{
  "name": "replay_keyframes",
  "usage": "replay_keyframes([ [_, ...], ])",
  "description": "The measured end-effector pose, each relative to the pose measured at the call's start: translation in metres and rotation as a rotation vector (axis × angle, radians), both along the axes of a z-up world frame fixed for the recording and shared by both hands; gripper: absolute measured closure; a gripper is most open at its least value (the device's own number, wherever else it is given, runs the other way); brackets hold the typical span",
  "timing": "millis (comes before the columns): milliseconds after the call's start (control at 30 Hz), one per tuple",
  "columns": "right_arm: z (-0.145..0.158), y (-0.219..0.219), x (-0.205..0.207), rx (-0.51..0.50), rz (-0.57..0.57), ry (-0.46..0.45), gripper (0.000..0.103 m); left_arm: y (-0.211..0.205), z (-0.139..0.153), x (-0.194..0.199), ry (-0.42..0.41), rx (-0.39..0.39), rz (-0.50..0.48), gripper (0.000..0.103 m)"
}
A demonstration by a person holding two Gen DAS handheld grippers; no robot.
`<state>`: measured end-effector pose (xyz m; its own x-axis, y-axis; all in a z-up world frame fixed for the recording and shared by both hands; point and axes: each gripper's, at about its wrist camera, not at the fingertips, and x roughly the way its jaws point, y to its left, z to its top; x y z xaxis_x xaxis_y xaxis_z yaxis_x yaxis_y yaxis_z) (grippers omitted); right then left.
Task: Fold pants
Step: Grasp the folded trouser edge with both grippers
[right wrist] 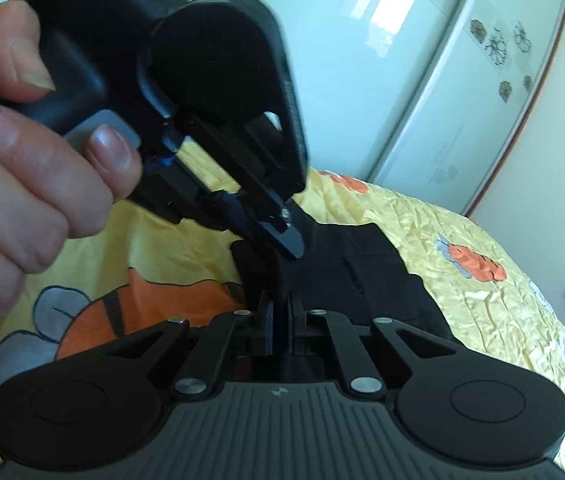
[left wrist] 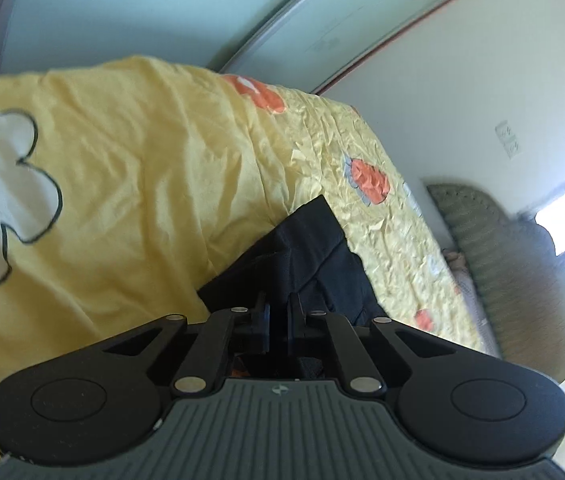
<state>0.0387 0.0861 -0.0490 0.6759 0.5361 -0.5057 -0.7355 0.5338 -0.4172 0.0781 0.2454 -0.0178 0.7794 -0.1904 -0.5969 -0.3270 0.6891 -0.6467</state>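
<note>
Both grippers — left gripper [left wrist: 278, 312] and right gripper [right wrist: 281, 312] — are clamped on the black pants [right wrist: 346, 268] above the yellow bedspread [left wrist: 122, 184]; uneven pull risks fabric slipping free.

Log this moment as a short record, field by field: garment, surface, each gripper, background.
garment: black pants, partly lifted, bunched
surface: yellow bedspread with orange and white flower prints
left gripper: jaws closed on pants fabric
right gripper: jaws closed on pants fabric, close beside the left gripper
left hand: grips the left gripper's handle
background: pale wardrobe doors
</note>
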Motion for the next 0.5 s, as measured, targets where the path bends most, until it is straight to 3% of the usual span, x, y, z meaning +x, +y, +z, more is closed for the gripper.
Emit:
replay_keyframes([
  [100, -0.009, -0.003, -0.001, -0.014, -0.02, -0.012, 0.094, 0.0, -0.009, 0.005, 0.025, -0.013, -0.013, 0.095],
  [167, -0.002, -0.012, -0.01, 0.005, -0.028, -0.001, 0.093, 0.005, -0.008, 0.002, 0.01, -0.032, -0.016, 0.08],
  [333, -0.001, -0.023, -0.03, -0.053, -0.036, -0.026, 0.09, 0.015, -0.003, -0.006, 0.012, -0.035, 0.007, 0.074],
  [500, -0.012, -0.017, -0.036, -0.148, -0.059, -0.091, 0.076, 0.017, -0.014, -0.013, 0.042, -0.159, -0.038, 0.062],
])
